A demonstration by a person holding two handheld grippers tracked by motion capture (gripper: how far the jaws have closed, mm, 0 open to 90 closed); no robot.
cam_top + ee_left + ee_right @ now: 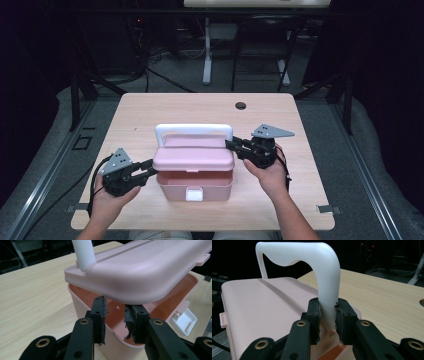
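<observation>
While the pink box [194, 181] sits at the table's [150, 107] near middle, its lid [193, 158] is lifted ajar — the left gripper view shows a bare pink interior with nothing visible inside. A white latch [194, 194] hangs at six o'clock on its front wall. At nine o'clock the left gripper [148, 168] reaches level under the lid's edge, jaws parted and clamping nothing. At three o'clock the right gripper [231, 145] pinches the white handle's [194, 129] upright — pads pressed against both sides.
</observation>
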